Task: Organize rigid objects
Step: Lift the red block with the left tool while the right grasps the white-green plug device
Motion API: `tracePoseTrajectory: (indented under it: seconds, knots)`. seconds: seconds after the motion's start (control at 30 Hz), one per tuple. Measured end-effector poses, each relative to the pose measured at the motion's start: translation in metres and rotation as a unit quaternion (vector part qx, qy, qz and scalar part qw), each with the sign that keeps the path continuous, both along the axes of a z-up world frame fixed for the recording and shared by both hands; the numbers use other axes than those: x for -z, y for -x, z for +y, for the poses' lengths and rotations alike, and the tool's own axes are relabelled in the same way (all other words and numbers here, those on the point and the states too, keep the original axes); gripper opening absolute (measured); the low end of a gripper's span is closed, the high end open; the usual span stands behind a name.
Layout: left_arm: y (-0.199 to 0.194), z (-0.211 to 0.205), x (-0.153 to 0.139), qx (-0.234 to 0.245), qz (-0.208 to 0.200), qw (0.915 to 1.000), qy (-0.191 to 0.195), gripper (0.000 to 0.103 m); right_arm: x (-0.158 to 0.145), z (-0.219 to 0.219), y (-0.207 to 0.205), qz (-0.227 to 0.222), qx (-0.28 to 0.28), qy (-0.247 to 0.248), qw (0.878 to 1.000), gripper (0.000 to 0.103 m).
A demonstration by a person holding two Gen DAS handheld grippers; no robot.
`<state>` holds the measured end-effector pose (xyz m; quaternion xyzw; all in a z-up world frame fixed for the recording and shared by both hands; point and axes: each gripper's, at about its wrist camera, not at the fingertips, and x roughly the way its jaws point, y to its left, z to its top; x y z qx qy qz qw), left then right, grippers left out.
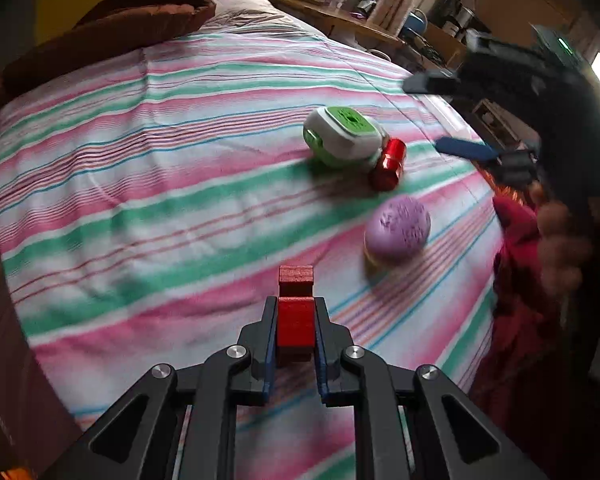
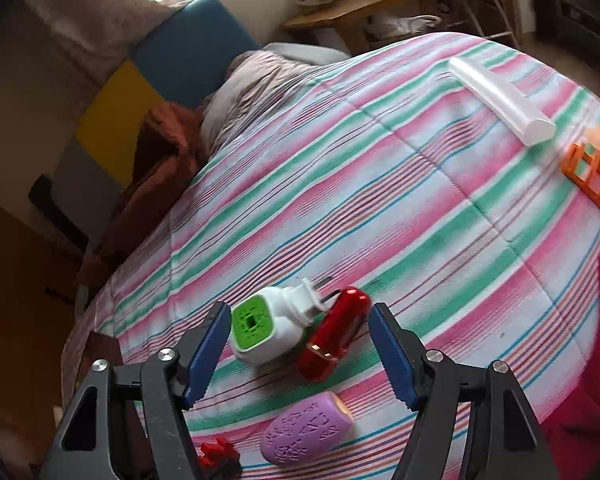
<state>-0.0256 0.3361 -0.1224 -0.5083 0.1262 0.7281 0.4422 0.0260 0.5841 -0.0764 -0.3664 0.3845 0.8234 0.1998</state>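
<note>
My left gripper [image 1: 296, 308] is shut on a small red block [image 1: 296, 320] and holds it low over the striped bedspread [image 1: 140, 168]. A white and green plug-in device [image 1: 342, 136] lies against a shiny red cylinder [image 1: 390, 164], with a purple embossed oval piece [image 1: 398, 228] nearer. In the right wrist view my right gripper [image 2: 298, 312] stands open, one finger on each side of the device [image 2: 266, 328] and the red cylinder [image 2: 334, 334], touching neither. The purple piece [image 2: 304, 430] and the red block [image 2: 216, 454] lie below it.
A long white case [image 2: 502, 100] and an orange basket [image 2: 596, 178] sit at the bed's far right. A brown blanket [image 1: 140, 12] is heaped at the head. A wooden table [image 2: 360, 4] stands behind. A person's red sleeve [image 1: 520, 280] is at the right edge.
</note>
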Motion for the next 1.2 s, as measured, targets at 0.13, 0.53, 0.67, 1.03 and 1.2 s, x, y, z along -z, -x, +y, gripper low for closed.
tracePoseTrajectory:
  seconds: [0.13,0.53,0.67,1.03,1.2]
  knots:
    - [-0.009,-0.016,0.0,-0.004,0.011,0.9999,-0.009,0.014,0.003,-0.016,0.013,-0.002,-0.052,0.008,0.999,0.081]
    - [-0.015,-0.03,0.002,-0.001,0.016,0.9996,-0.025,0.014,0.026,-0.016,0.061,-0.041,-0.073,0.059,0.995,0.088]
    - [-0.019,-0.029,0.002,0.0,0.021,0.9994,-0.028,0.014,0.037,-0.018,0.086,-0.066,-0.092,0.052,0.992,0.089]
    - [-0.018,-0.034,0.003,-0.001,0.016,0.999,-0.042,0.014,0.044,-0.022,0.119,-0.101,-0.09,0.02,0.991,0.091]
    - [-0.018,-0.034,0.003,-0.003,0.017,0.9988,-0.046,0.014,0.05,-0.034,0.122,-0.138,-0.101,-0.028,0.985,0.063]
